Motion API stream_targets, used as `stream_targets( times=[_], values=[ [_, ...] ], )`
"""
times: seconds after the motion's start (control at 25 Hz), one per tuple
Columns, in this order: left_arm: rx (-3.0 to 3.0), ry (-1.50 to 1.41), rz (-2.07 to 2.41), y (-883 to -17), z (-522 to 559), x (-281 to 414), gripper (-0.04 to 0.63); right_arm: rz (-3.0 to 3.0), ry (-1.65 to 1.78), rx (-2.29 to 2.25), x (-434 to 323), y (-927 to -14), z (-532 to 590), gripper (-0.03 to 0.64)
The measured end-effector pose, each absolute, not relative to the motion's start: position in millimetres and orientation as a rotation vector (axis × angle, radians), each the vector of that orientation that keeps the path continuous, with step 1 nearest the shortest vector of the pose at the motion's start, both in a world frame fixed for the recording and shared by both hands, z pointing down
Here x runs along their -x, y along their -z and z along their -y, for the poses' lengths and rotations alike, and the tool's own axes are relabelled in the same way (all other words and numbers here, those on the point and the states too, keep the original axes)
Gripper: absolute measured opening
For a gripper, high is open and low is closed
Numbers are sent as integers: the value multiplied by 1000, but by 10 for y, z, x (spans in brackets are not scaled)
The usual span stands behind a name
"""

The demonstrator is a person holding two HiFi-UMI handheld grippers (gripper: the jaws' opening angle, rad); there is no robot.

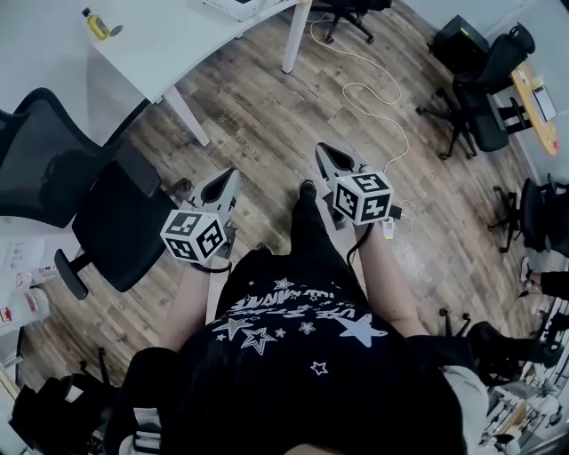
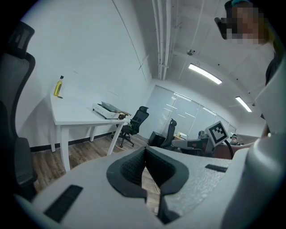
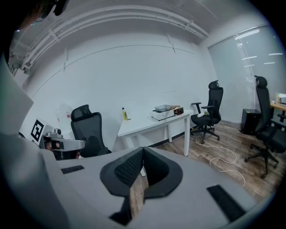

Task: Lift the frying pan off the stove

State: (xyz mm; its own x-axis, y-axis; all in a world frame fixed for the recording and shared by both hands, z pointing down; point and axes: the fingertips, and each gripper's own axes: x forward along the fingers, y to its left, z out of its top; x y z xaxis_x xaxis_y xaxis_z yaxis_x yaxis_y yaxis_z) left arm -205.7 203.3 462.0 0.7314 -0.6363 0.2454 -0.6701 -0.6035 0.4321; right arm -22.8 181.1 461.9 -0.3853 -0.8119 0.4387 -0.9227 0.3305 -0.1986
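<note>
Since the pads of my left fingers (image 2: pixel 130 169) press flat against each other, my left gripper (image 1: pixel 228 175) is shut with nothing in it. The right fingers (image 3: pixel 128 168) meet the same way, so my right gripper (image 1: pixel 325 151) is closed and empty too. I hold the 2 grippers side by side in front of my waist, apart from each other, both pointing forward and a little down. Each carries its marker cube (image 1: pixel 195 235) at the rear, near my wrist.

Under the tips there is only wooden floor (image 1: pixel 267 124). A white cable (image 1: pixel 378 93) snakes across it ahead of my right gripper. A black office chair (image 1: pixel 98 204) stands close on my left.

The frying pan (image 3: pixel 166 107) is well apart from both grippers. It shows only as a shallow grey shape on top of the white stove (image 3: pixel 168 114), too small for me to make out a handle. The stove sits at 1 end of a white table (image 1: pixel 160 44), close to its front corner. A yellow bottle (image 1: pixel 96 24) stands upright near the table's back edge by the wall, well apart from the stove. More black chairs (image 1: pixel 480 89) stand farther off on my right.
</note>
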Motion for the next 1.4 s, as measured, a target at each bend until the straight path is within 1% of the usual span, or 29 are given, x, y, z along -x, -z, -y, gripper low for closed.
stream_targets(
  times=[0.28,0.52,1.12,1.4],
  values=[
    [-2415,-99,1013,-4552,-1650,1914,8,2394,-644,-1553,147,-4611,-1313,8],
    [-2382,-107,1055,-4564,-1218,1708,8,2405,-689,-1534,-127,-4677,-822,8],
    [-2334,-99,1176,-4360,-55,895,8,2503,-726,-1397,-818,-4543,617,8],
    [-2319,-99,1228,-4340,396,654,8,2535,-743,-1345,-1054,-4573,1115,8]
  ],
)
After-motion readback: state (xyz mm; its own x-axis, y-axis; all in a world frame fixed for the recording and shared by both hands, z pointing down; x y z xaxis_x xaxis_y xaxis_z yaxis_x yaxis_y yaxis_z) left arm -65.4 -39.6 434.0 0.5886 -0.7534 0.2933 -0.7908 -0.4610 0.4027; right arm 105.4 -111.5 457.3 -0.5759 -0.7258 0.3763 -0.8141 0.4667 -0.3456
